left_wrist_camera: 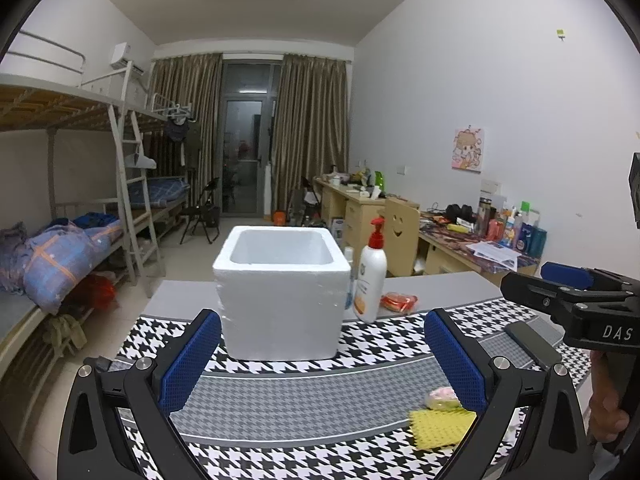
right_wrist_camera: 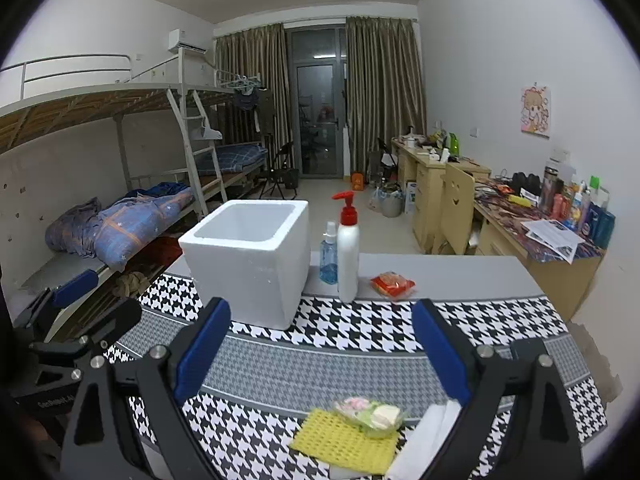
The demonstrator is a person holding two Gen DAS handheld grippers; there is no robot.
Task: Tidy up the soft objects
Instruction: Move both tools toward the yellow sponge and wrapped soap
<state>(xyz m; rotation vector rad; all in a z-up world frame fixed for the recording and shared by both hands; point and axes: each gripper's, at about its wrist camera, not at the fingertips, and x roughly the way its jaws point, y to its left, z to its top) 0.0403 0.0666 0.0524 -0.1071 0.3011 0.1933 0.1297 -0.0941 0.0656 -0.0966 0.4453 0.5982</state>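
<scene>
So, quick status, biggest item down:
Table (right_wrist_camera: 460, 276): houndstooth cloth (right_wrist_camera: 360, 332) over the near half, bare grey strip beyond it, far edge at 12 o'clock.
Foam box (right_wrist_camera: 256, 264): white, open top, looks empty, at 11 o'clock in the right wrist view; probably your drop target.
Grippers: your left gripper (left_wrist_camera: 320, 360) and right gripper (right_wrist_camera: 320, 364) both have jaws spread wide, nothing between them.
Pump bottle (right_wrist_camera: 347, 256): upright at 12, just right of the box, small blue spray bottle (right_wrist_camera: 329, 256) beside it.
Soft items: yellow sponge cloth (right_wrist_camera: 344, 444) at 5 o'clock near the right gripper, a wrapped pastel soft piece (right_wrist_camera: 370, 414) lying on it, white pad (right_wrist_camera: 428, 436) touching its right side.
Red packet (right_wrist_camera: 392, 284): at 1 o'clock on the grey strip.
Risk: swing to the box from the right and you could tip the tall bottle; thin cloth may slip a shallow pinch; dragging may bunch the tablecloth.
Room: open cloth between items and box; come in from the box's near side.
</scene>
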